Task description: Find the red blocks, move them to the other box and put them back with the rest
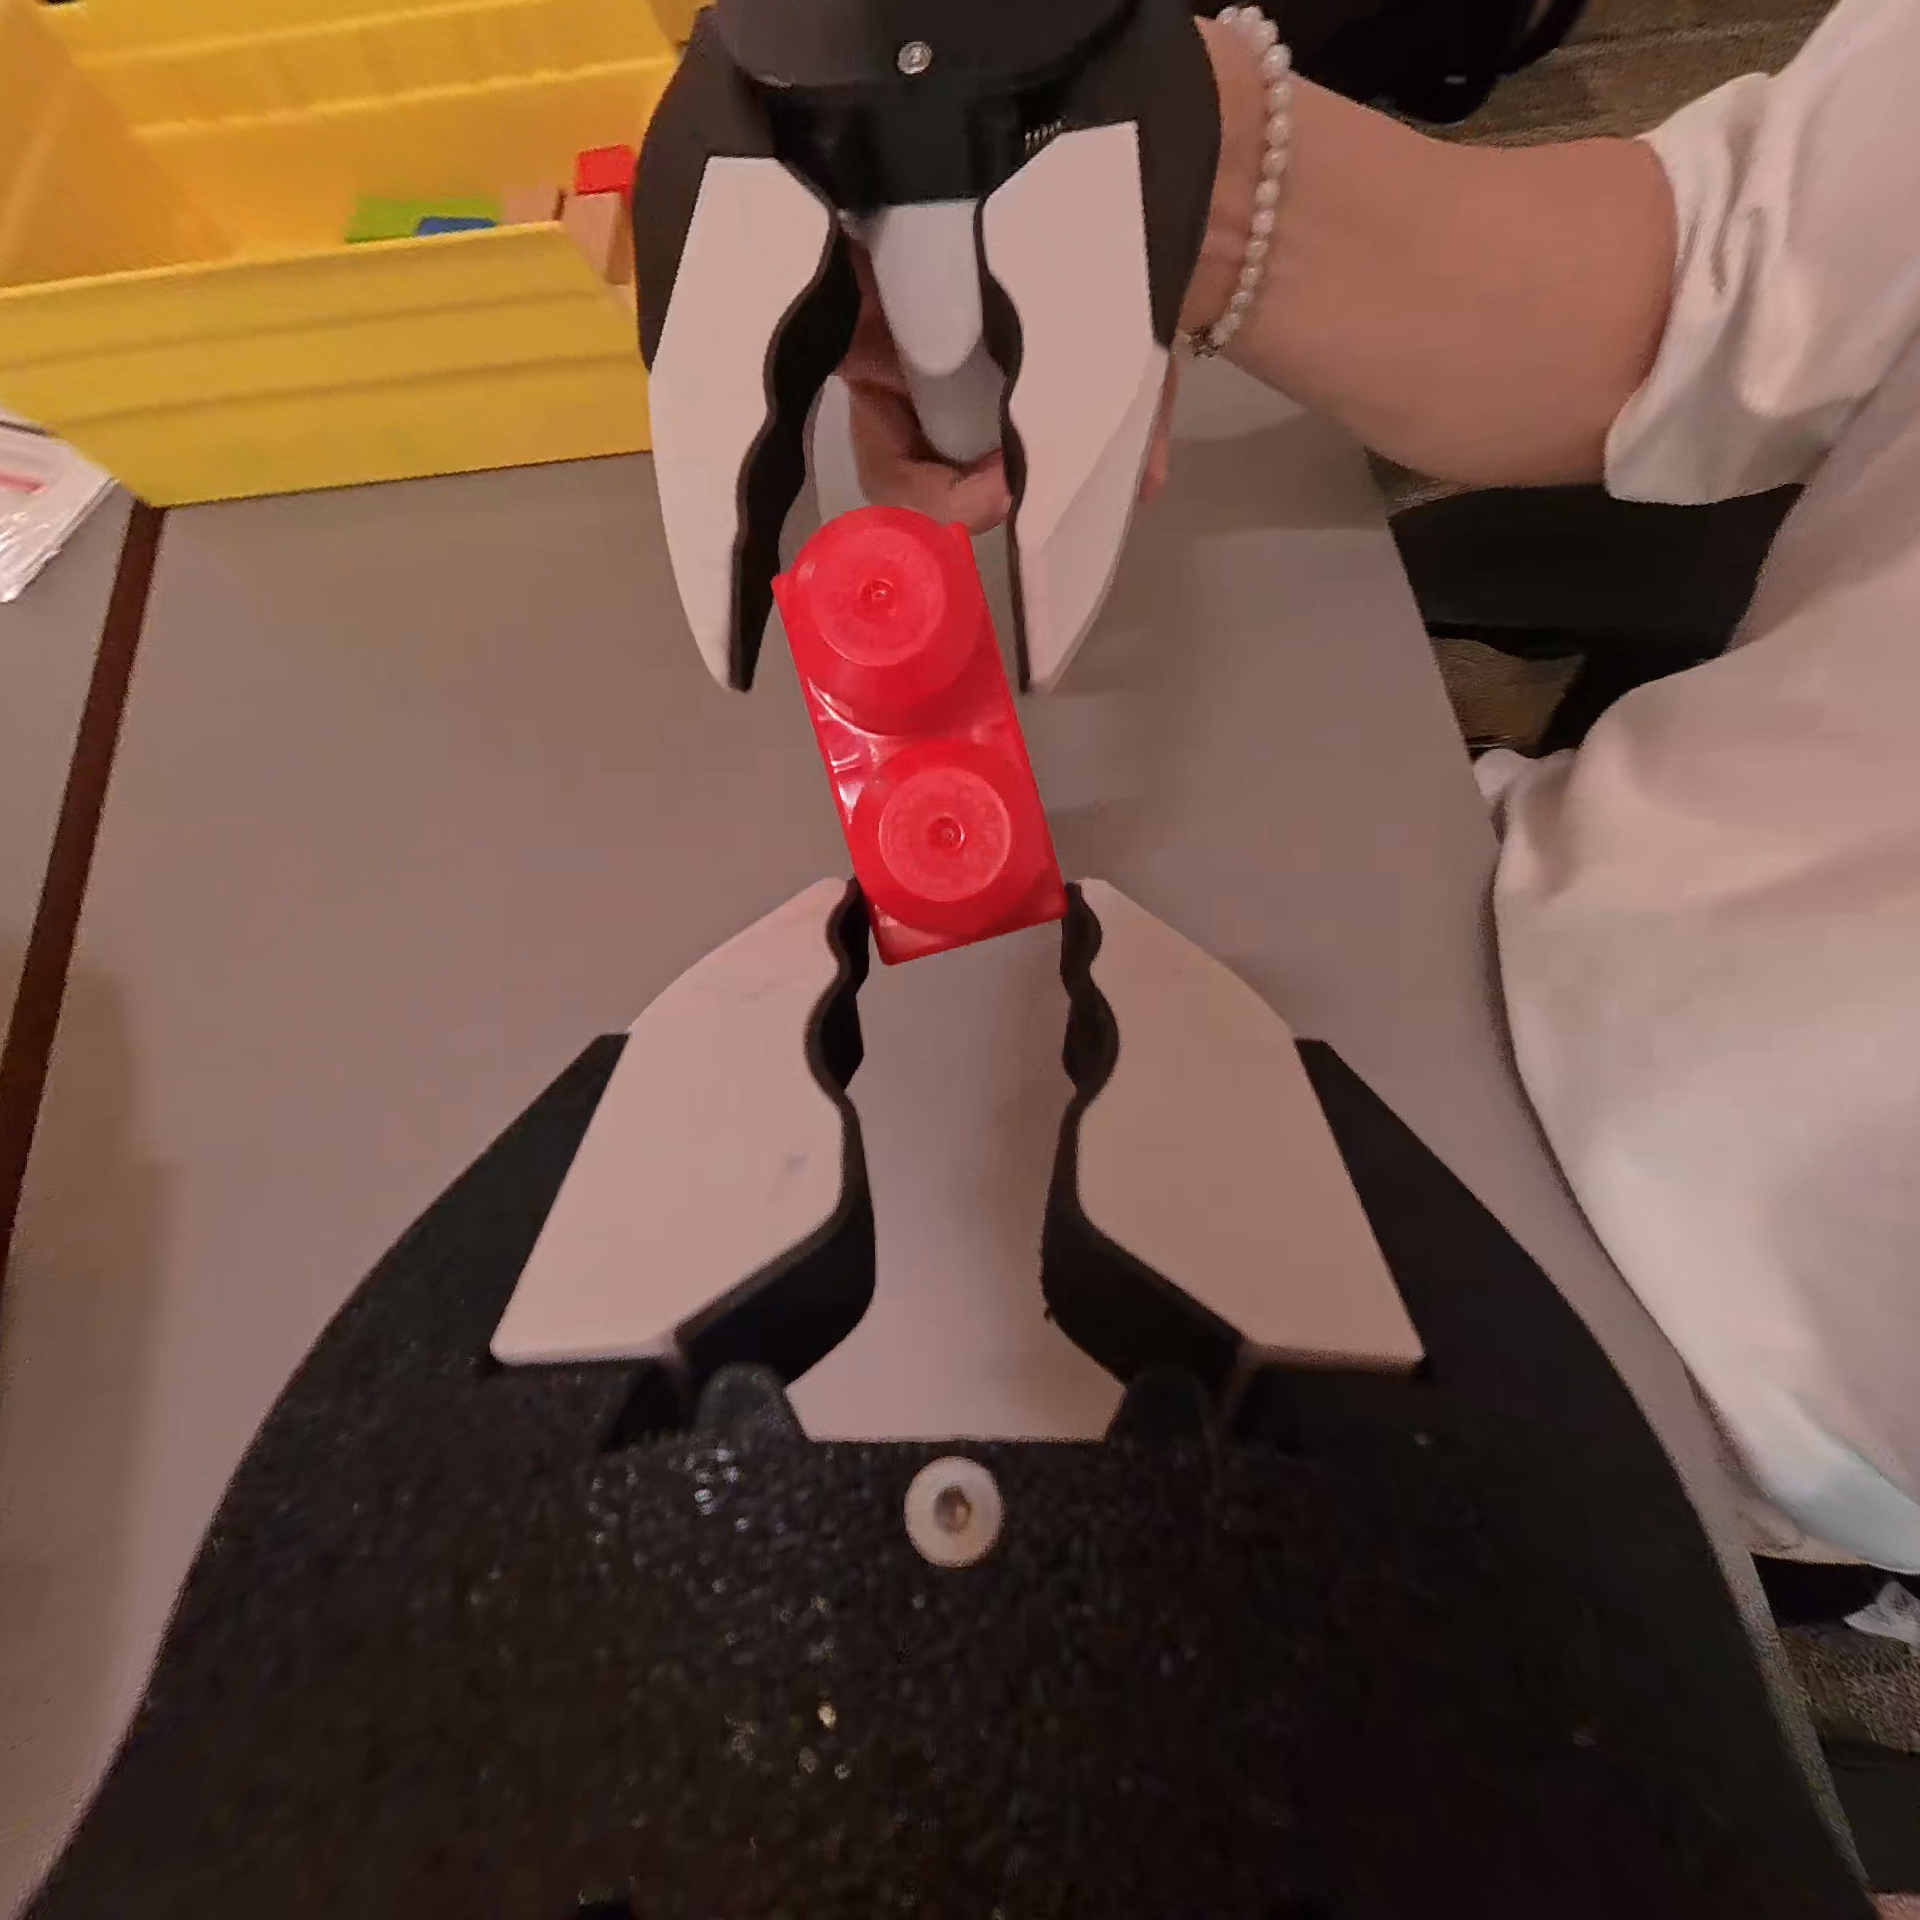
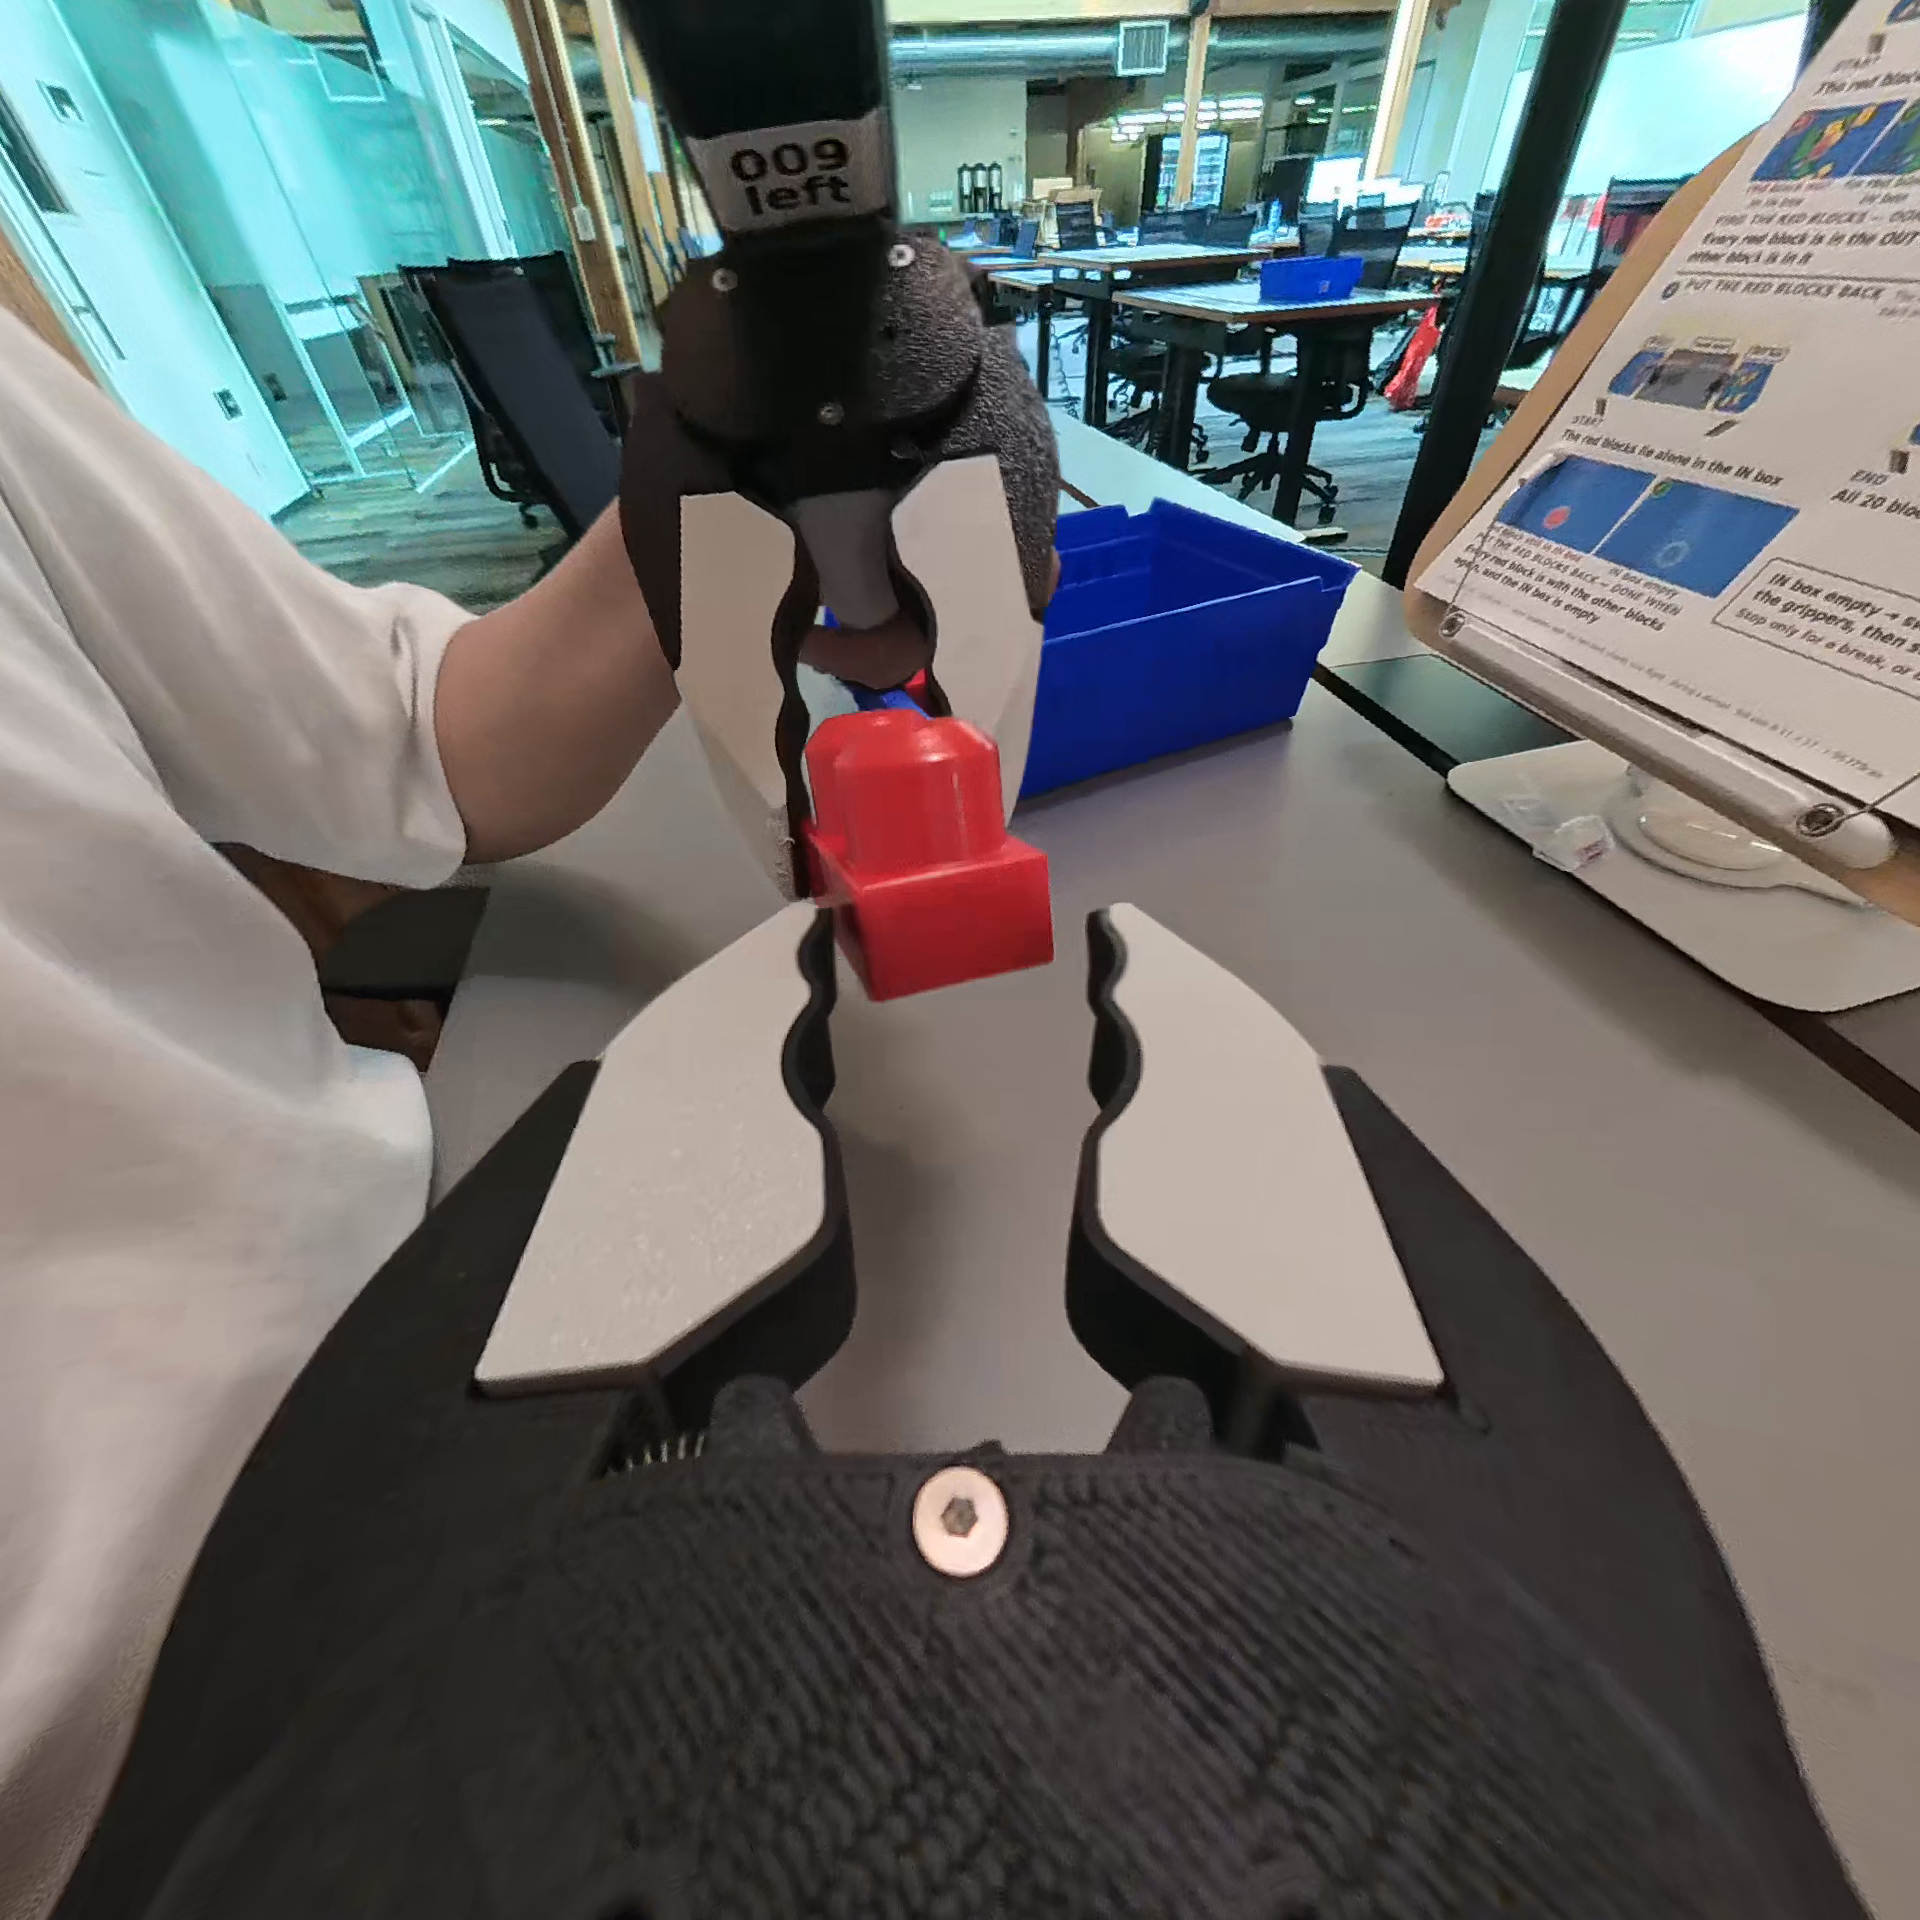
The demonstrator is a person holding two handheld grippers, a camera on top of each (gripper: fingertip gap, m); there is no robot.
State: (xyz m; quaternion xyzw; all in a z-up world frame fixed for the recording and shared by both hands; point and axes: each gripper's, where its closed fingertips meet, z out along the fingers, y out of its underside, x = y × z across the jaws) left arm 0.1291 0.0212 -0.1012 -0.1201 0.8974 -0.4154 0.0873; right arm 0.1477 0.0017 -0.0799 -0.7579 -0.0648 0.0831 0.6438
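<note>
The glossy red two-stud plastic building block (image 1: 920, 727) hangs in the air above the grey table (image 1: 416, 831), clamped at one end by the left gripper (image 1: 961, 914), whose pads press its flat sides. The right gripper (image 2: 956, 935) stands open around the other end, one pad seemingly touching and a clear gap at the other. It looks light, rigid and rather slippery, so the flat base walls below the studs are probably the surest hold.

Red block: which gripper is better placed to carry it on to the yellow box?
Right, probably. The open right gripper straddles the red block, with the yellow box just behind it; the left gripper grips it but sits farther away.
</note>
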